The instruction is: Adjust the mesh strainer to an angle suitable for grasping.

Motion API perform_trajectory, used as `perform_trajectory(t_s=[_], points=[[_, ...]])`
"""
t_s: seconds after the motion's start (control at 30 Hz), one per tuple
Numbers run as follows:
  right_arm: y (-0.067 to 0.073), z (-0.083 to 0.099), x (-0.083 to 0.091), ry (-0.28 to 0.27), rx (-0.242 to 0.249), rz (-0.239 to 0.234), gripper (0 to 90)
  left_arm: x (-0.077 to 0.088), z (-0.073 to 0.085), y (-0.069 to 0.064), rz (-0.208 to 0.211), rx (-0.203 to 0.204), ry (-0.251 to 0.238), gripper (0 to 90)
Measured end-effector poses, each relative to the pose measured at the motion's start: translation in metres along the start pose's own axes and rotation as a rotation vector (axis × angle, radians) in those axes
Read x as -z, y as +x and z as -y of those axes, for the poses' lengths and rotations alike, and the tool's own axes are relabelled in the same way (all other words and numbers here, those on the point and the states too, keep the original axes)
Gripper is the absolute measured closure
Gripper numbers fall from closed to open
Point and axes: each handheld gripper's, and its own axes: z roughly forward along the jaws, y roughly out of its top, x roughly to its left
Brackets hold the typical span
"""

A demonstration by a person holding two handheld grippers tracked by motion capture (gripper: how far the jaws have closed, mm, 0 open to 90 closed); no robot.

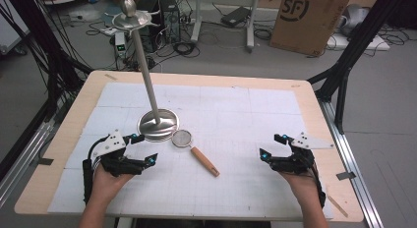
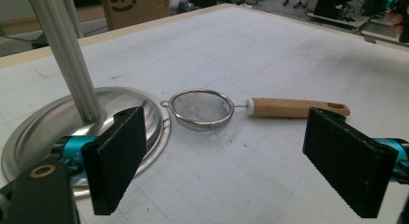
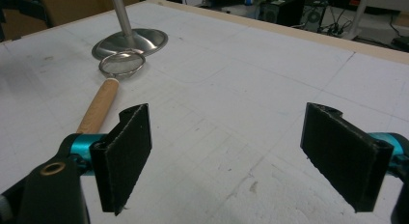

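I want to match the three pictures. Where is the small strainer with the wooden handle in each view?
High view: strainer at table centre, handle toward lower right.
Left gripper view: centre, handle pointing right.
Right gripper view: upper left, handle toward the camera.
Shared landmark: the steel stand base beside its mesh bowl.

Black "SF" logo – printed on the cardboard box (image 1: 310, 19)

One strainer (image 1: 183, 138) with a wooden handle lies at the centre of the frame on the surface (image 1: 255, 120). One metal stand (image 1: 158, 124), a round base with a tall pole, rises just left of it. Two grippers show at the bottom, the left gripper (image 1: 146, 148) at lower left and the right gripper (image 1: 271, 146) at lower right. One cardboard box (image 1: 310, 19) sits at upper right.
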Motion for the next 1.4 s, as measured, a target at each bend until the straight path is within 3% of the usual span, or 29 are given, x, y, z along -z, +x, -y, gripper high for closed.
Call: perform_trajectory(t_s=[0.2, 0.57, 0.77, 1.17, 1.4], points=[[0.0, 0.0006, 0.0009, 0.005, -0.009, 0.01, 17.4, -0.0016, 0.0019, -0.0004, -0.005, -0.008, 0.018, 16.2], [0.0033, 0.0003, 0.0005, 0.008, -0.005, 0.013, 17.4, -0.0014, 0.0004, -0.0008, 0.001, -0.006, -0.006, 16.2], [0.0036, 0.001, -0.0023, 0.02, -0.009, 0.014, 17.4, -0.0023, 0.0016, -0.0013, -0.002, -0.01, 0.015, 16.2], [0.006, -0.0001, -0.0041, 0.017, 0.001, 0.019, 18.0, -0.0019, 0.0012, -0.0014, -0.001, -0.015, 0.009, 16.3], [0.0058, 0.0016, -0.005, 0.018, -0.022, 0.023, 17.3, -0.0014, 0.0015, -0.0004, -0.007, -0.015, 0.014, 16.3]])
